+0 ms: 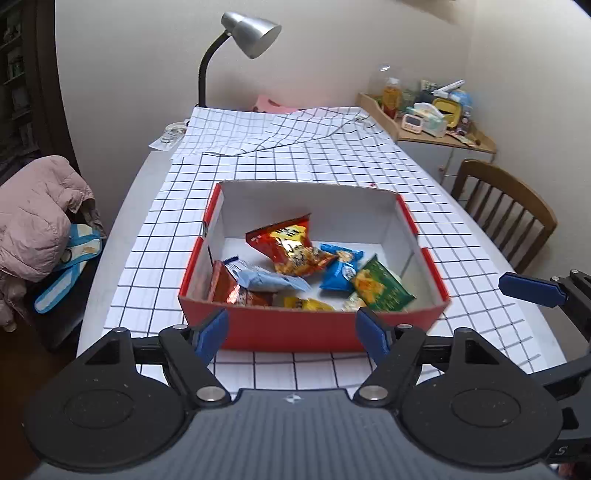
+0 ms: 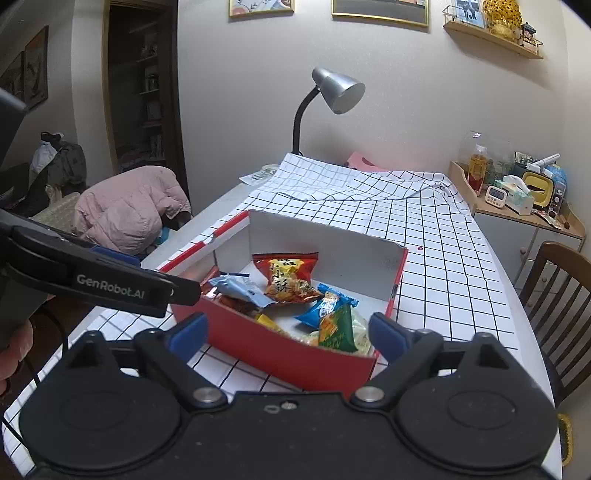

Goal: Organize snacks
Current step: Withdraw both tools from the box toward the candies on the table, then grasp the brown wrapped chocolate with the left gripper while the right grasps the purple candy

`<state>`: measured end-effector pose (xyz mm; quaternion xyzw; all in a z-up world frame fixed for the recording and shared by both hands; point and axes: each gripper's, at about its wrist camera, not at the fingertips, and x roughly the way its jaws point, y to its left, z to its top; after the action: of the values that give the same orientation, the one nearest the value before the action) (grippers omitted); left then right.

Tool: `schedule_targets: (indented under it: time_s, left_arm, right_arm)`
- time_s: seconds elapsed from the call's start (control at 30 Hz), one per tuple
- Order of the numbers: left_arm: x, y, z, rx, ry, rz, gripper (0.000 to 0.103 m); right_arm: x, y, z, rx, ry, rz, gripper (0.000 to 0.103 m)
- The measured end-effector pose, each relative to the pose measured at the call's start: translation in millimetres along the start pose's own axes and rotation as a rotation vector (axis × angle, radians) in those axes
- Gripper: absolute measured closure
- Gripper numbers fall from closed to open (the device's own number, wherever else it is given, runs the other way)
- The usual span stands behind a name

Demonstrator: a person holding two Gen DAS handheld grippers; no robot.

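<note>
A red box (image 1: 295, 332) with white inner walls stands on the checked tablecloth; it also shows in the right wrist view (image 2: 295, 354). Inside lie several snack packets: a red-orange one (image 1: 290, 245), a pale blue one (image 1: 266, 278), a bright blue one (image 1: 340, 267), a green one (image 1: 382, 286), a yellow one (image 1: 306, 304). My left gripper (image 1: 295, 334) is open and empty, just in front of the box's near wall. My right gripper (image 2: 288, 334) is open and empty, at the box's near corner. The right gripper's blue finger (image 1: 532, 288) shows at the right edge of the left view.
A silver desk lamp (image 1: 251, 33) stands at the table's far edge. A wooden chair (image 1: 506, 210) is at the right, a cluttered side cabinet (image 1: 436, 118) behind it. A pink jacket (image 1: 37, 214) lies on a chair at left. The left gripper's body (image 2: 110, 284) crosses the right view.
</note>
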<state>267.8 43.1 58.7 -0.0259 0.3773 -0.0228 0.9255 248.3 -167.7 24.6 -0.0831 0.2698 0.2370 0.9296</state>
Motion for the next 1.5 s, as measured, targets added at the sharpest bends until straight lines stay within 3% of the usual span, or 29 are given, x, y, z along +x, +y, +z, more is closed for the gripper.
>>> schedule_targets:
  time_s: [0.13, 0.53, 0.63, 0.77, 0.9, 1.07, 1.27, 1.5]
  left_arm:
    - [-12.9, -1.6, -15.0, 0.007, -0.008, -0.030, 0.018]
    - [-24.4, 7.7, -65.8, -0.051, 0.016, -0.092, 0.018]
    - [-23.1, 9.2, -83.5, -0.064, 0.015, -0.079, 0.018]
    - [-17.4, 8.9, -105.0, -0.068, 0.024, -0.060, 0.005]
    - [-12.9, 9.5, -120.6, -0.074, 0.028, -0.055, 0.005]
    - [-8.3, 2.3, -134.7, -0.023, 0.021, -0.030, 0.005]
    - [10.8, -13.1, -148.0, 0.065, 0.067, -0.036, 0.005]
    - [35.3, -21.9, -162.8, 0.099, 0.106, -0.039, 0.005]
  right_arm:
    - [-13.2, 1.3, -11.2, 0.003, -0.009, 0.031, 0.002]
    - [-29.6, -0.2, -58.0, 0.053, 0.018, 0.105, 0.001]
    - [-30.5, -0.4, -72.9, 0.079, 0.029, 0.125, 0.001]
    - [-31.7, 1.7, -94.5, 0.110, 0.044, 0.150, 0.001]
    - [-33.3, 2.6, -111.9, 0.144, 0.045, 0.157, 0.000]
    - [-34.2, -8.6, -127.5, 0.250, 0.044, 0.154, 0.000]
    - [-29.8, -15.1, -136.9, 0.318, 0.061, 0.118, 0.000]
    - [-18.0, -13.7, -145.0, 0.321, 0.104, 0.108, 0.001]
